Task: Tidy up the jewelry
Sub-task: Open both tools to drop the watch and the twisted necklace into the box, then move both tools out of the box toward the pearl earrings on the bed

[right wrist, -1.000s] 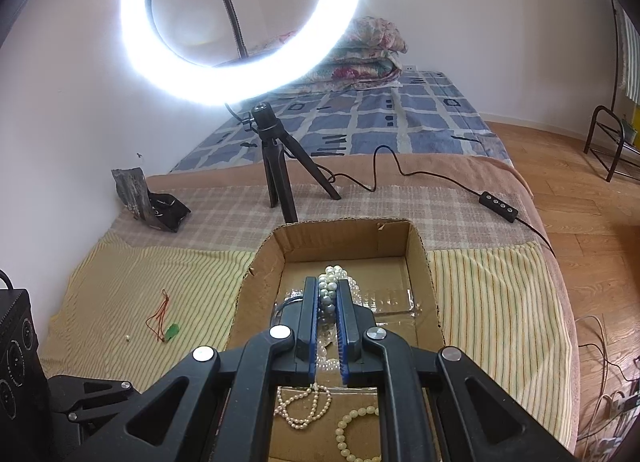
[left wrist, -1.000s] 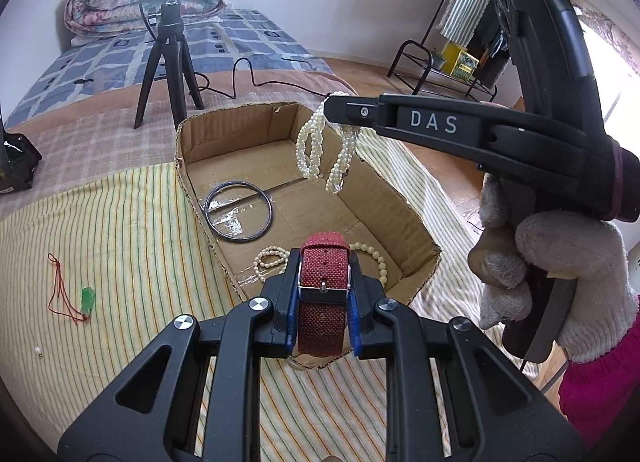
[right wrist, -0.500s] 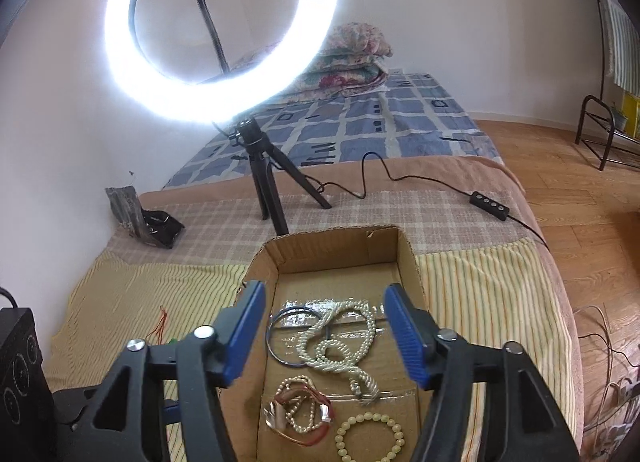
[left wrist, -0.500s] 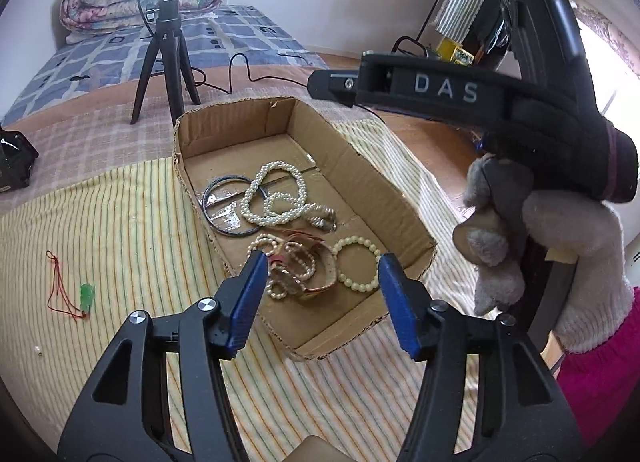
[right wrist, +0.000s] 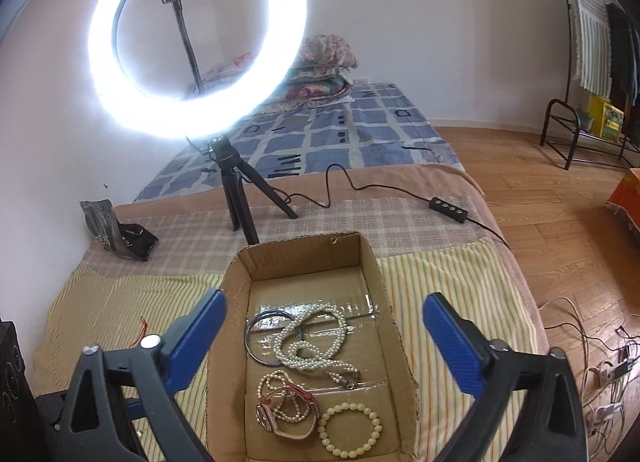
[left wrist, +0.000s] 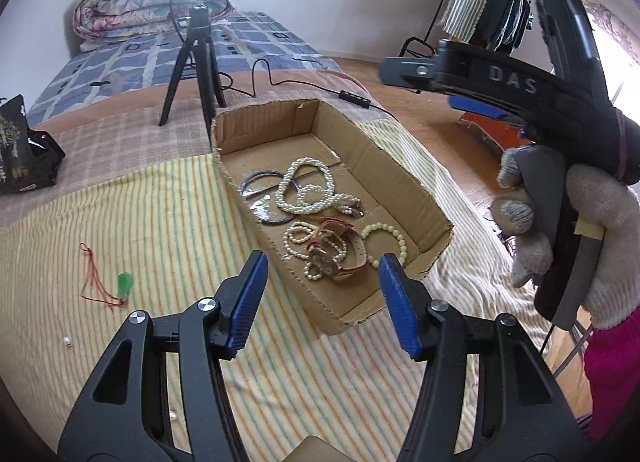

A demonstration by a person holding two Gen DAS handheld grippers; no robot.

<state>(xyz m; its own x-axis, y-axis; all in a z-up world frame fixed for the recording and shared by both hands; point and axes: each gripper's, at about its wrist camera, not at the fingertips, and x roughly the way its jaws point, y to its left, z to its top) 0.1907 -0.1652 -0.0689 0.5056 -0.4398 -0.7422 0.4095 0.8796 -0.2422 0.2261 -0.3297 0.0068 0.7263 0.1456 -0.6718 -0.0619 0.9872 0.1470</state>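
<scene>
An open cardboard box (left wrist: 404, 178) (right wrist: 370, 262) sits on the striped cloth. In it lie a long pearl necklace (left wrist: 308, 190) (right wrist: 316, 338), a dark bangle (left wrist: 256, 182) (right wrist: 256, 338), a red-strap watch (left wrist: 340, 254) (right wrist: 286, 418) on a small pearl strand, and a pale bead bracelet (left wrist: 390, 236) (right wrist: 352, 428). My left gripper (left wrist: 322, 302) is open and empty, just in front of the box. My right gripper (right wrist: 324, 342) is open and empty above the box; in the left wrist view it (left wrist: 472, 90) hangs at the upper right.
A red cord with a green pendant (left wrist: 120, 284) (right wrist: 140, 332) and a loose pearl (left wrist: 66, 341) lie on the cloth left of the box. A ring light on a tripod (left wrist: 196, 58) (right wrist: 232, 190) stands behind the box, its cable (right wrist: 448, 208) running right. A dark bag (left wrist: 24, 150) sits far left.
Both grippers opened: the watch and the pearl necklace dropped into the box. Both grippers then drew back and up from it.
</scene>
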